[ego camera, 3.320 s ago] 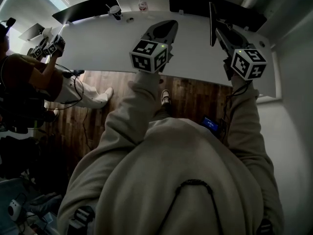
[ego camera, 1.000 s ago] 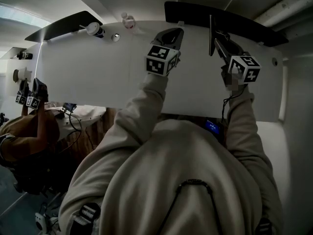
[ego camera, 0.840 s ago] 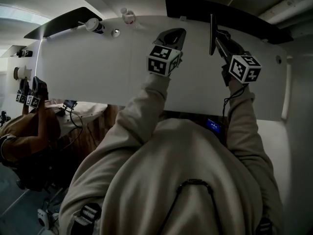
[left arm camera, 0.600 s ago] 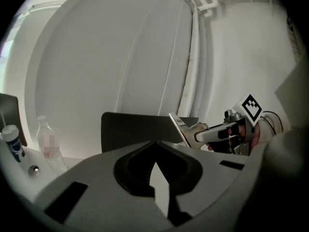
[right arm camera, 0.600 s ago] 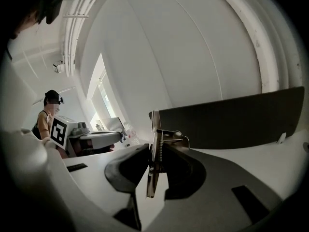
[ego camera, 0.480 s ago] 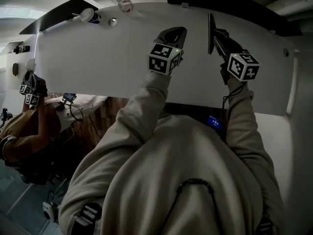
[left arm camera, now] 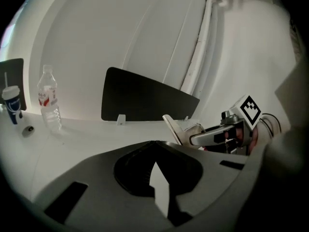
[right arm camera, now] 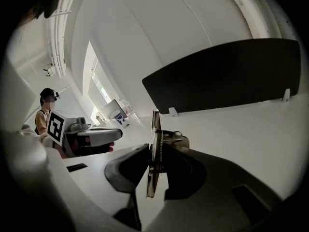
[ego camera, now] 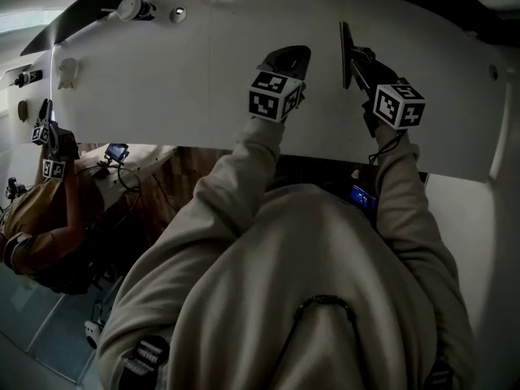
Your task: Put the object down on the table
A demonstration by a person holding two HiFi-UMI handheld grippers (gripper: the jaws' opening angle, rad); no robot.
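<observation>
Seen edge-on, the thin plate [right arm camera: 155, 124] is hard to identify. The right tool [right arm camera: 154, 166] clamps it upright over the counter [right arm camera: 241, 129]. The left tool [left arm camera: 155, 151] is closed and empty. A bottle [left arm camera: 48, 103] and a cup [left arm camera: 10, 103] stand at the counter's far edge.

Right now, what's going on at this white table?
A person stands at a white table with a hand-held gripper in each hand. The right gripper is clamped on a thin flat clip-like object, holding it upright on its edge over the table; it has not been let go. The left gripper hangs beside it with nothing in its jaws.
</observation>
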